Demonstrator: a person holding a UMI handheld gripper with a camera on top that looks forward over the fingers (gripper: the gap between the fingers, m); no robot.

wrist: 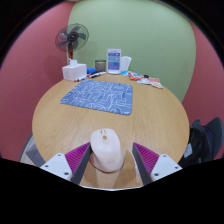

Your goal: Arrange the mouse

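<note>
The white mouse [106,150] sits at the near edge of the round wooden table [50,115], not yet on the patterned blue mouse pad [97,96], which lies at twelve o'clock from it, a little way off across bare wood. So I'd judge the arranging barely begun: the mouse is reached, but the carry to the pad is left. The gripper [108,160] is spread wide, its pink pads [76,157] at nine and three o'clock of the mouse; the mouse stands between them with a gap at each side, resting on the table. Beyond the pad, a fan [70,41] stands at eleven o'clock.
</note>
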